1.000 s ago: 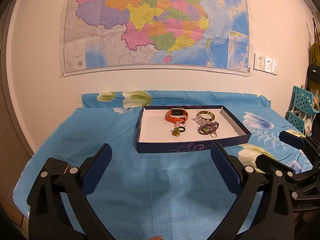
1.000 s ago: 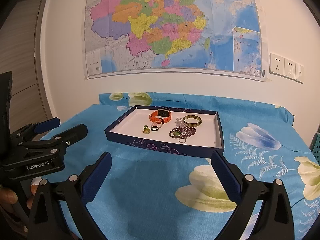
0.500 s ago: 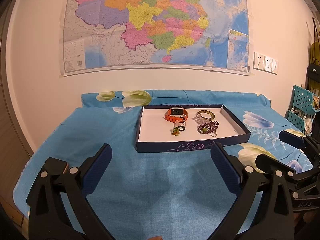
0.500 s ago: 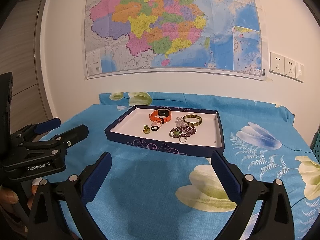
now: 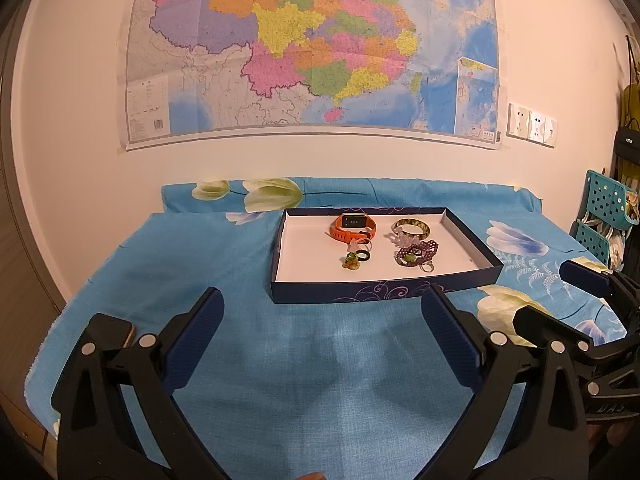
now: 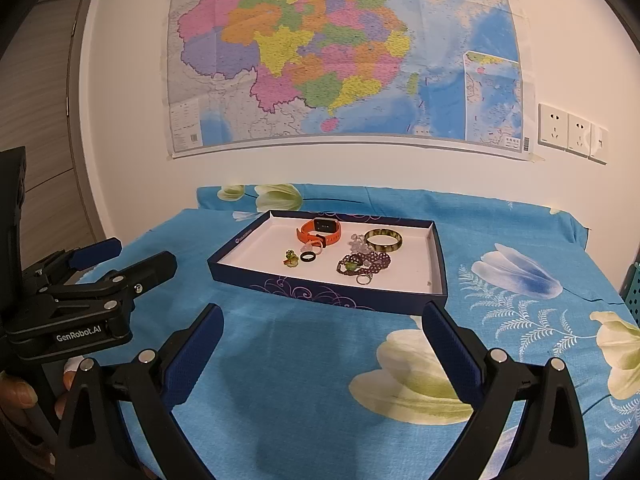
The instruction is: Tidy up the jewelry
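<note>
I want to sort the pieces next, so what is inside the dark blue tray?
Inside the tray lie an orange watch, a green bangle, a purple beaded bracelet, a black ring and a small green charm. Anything under the bracelet is hidden.

Surface [image 5: 248,272] covered by blue floral cloth [image 6: 520,280]; dark blue shallow tray [image 5: 360,292] sits directly on the cloth, toward the wall side.
</note>
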Motion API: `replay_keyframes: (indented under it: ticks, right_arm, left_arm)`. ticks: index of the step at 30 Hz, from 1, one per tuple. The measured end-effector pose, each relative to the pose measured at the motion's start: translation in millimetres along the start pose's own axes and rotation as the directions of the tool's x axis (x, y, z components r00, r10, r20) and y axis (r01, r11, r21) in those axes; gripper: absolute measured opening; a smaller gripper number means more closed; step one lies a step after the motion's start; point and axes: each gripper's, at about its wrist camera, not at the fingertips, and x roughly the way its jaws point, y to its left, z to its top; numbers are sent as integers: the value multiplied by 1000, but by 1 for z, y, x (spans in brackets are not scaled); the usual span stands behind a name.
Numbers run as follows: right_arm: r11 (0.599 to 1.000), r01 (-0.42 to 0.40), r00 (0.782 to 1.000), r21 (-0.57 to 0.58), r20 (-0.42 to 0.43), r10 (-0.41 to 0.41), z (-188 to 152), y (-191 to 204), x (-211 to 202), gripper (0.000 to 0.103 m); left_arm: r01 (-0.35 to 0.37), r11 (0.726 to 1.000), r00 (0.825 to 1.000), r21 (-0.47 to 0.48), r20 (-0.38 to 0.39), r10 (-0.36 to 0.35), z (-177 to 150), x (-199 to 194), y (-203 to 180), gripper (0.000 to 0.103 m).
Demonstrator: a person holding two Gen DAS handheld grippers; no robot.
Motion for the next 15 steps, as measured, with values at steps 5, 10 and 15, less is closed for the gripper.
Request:
replay_keyframes:
  ticks: [5,10,15]
  right_arm:
    - [1000,1,1000,0,0,-1,0,0,0,96]
    - [1000,1,1000,0,1,-1,0,0,0,96]
    - [1000,-1,1000,-1,0,1,0,0,0,96]
  left_arm:
    - [2,1000,1000,1,-4,-2,-2,1,-1,97]
    - [3,1000,1000,1,-4,-3,-3,3,-1,97]
    - [3,1000,1000,1,-4,-3,-2,2,-1,97]
